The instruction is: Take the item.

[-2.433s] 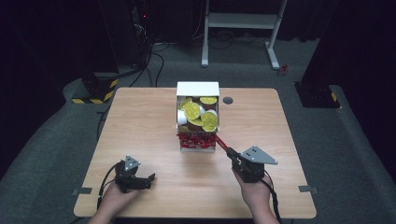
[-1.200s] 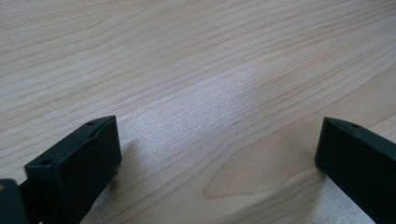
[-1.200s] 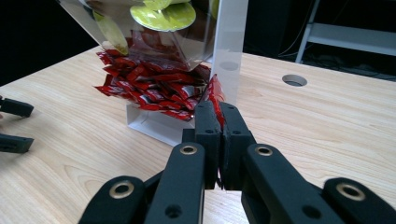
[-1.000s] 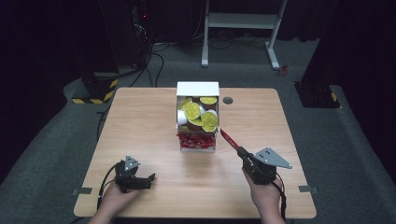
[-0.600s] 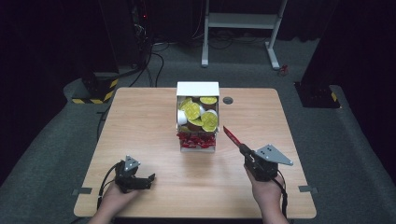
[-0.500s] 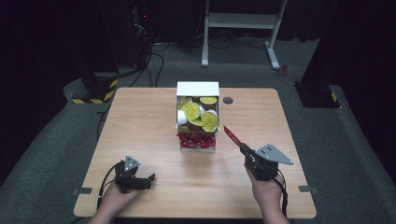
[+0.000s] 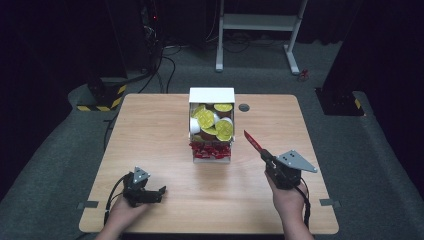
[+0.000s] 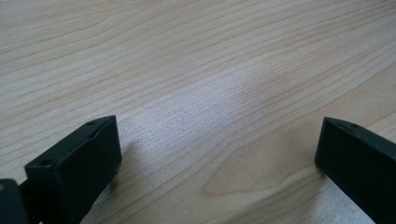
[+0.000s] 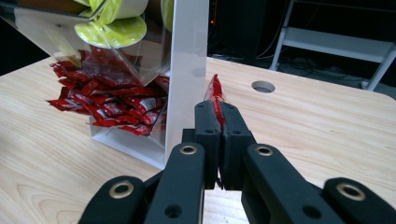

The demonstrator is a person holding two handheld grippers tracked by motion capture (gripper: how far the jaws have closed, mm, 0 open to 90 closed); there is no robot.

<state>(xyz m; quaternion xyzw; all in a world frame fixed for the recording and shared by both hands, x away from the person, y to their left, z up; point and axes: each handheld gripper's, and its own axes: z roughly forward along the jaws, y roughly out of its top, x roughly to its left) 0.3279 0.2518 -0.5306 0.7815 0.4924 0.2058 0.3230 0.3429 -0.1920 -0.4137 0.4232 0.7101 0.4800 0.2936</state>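
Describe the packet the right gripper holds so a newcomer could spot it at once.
Start at the white box in the middle of the table, with red packets piled in its front tray. Look right of it to the right gripper. The packet is the lone red one clamped in its jaws, sticking up clear of the pile.

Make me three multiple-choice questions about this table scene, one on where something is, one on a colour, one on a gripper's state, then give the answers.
1. Where is the slim red sachet held by the right hand-held gripper?
A. right of the white dispenser box
B. inside it
C. left of it

2. What colour are the lids of the small round cups in the box's top?
A. blue
B. yellow-green
C. black

3. How is the left hand-held gripper?
A. shut on a cup
B. shut on a sachet
C. open

Answers: 1 A, the high view shows it beside the box's right wall. 2 B, the lids show yellow-green. 3 C, its jaws stand wide apart over bare wood.
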